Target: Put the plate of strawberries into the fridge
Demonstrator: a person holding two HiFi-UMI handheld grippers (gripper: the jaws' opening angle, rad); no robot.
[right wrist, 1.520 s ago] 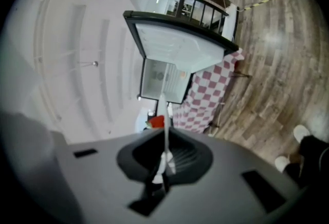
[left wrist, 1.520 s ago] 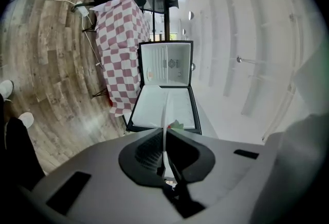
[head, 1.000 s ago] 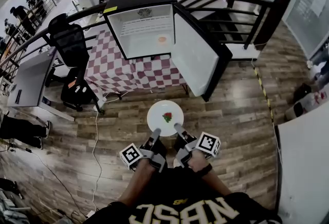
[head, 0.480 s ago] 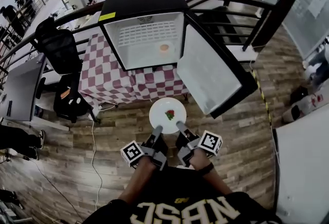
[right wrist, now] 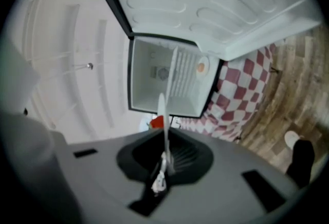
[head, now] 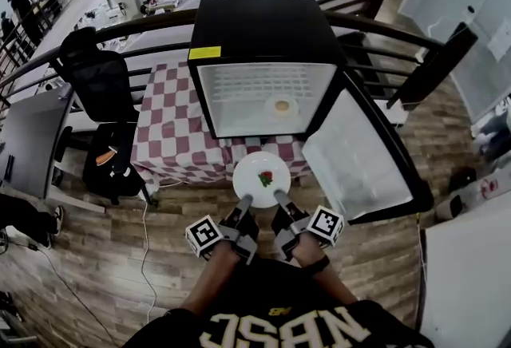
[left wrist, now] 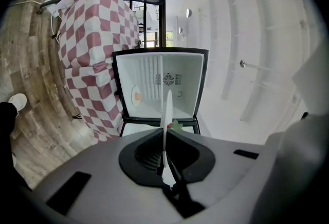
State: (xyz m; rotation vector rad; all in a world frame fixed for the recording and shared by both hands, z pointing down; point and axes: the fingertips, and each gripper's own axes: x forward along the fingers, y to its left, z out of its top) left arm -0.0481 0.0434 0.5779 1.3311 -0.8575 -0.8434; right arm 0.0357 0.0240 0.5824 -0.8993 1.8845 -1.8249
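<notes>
Plate of strawberries (head: 251, 167) hovers at the open fridge (head: 267, 27) mouth
Left gripper (head: 243, 204) and right gripper (head: 279, 199) fingers clamp its near rim — go in level (fruit sits loose), clear of the small dish (head: 281, 107) inside.

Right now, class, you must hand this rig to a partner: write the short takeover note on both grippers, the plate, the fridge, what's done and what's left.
Left gripper: jaws shut on the near rim of the plate.
Right gripper: jaws shut on the same rim, beside the left.
The plate, with one strawberry on it, is held in front of the open fridge.
Done: door open, plate gripped by both.
Left: set the plate inside, clear of the small dish already there, then release.
</notes>
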